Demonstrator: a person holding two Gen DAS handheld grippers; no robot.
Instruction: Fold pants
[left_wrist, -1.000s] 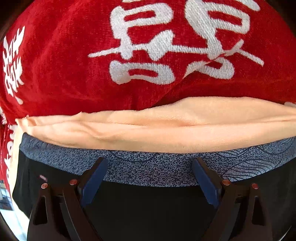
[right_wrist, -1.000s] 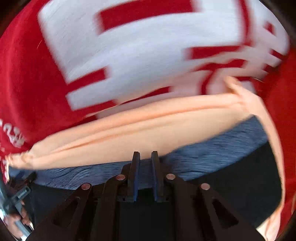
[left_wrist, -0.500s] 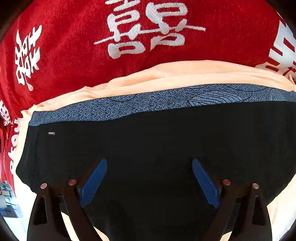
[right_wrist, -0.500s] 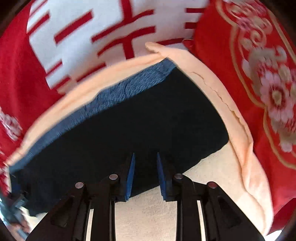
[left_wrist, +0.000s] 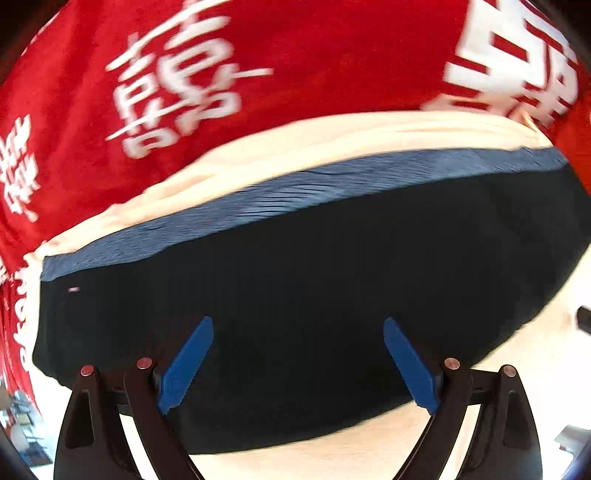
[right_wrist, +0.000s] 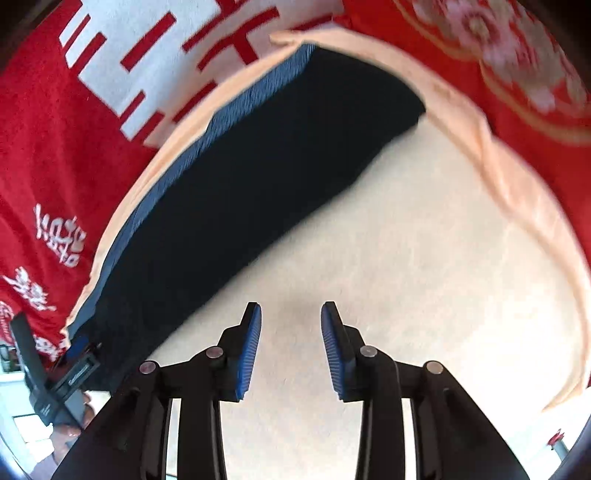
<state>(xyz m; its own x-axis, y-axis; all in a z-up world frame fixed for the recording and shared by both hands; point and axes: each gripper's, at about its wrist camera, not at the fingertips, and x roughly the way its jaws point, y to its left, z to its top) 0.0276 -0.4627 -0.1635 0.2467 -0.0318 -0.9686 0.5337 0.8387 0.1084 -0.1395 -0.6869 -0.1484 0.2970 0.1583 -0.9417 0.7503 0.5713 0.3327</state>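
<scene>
Pants (left_wrist: 314, 295), black with a blue-grey waistband (left_wrist: 295, 192), lying flat on a pale peach cloth (right_wrist: 424, 258) spread over a red blanket (left_wrist: 332, 55) printed with white characters. Waistband running along the far edge of the garment, just inside the peach cloth's border; a small tag showing near the left end in the left wrist view.

Left gripper (left_wrist: 298, 363) hovering above the dark fabric, pointing steeply down, blue fingers (left_wrist: 186, 365) standing wide apart with nothing between them and not pressing on the cloth.

Right gripper (right_wrist: 291, 350) hanging over the bare peach cloth just beside the near edge of the pants (right_wrist: 258, 166), fingers (right_wrist: 249, 354) partly apart, having just been opening, gripping nothing. Pants lying up and to the left of it in that view, slanting across the frame.

At the lower left of the right wrist view, part of the other gripper showing at the garment's far end, blurred.
</scene>
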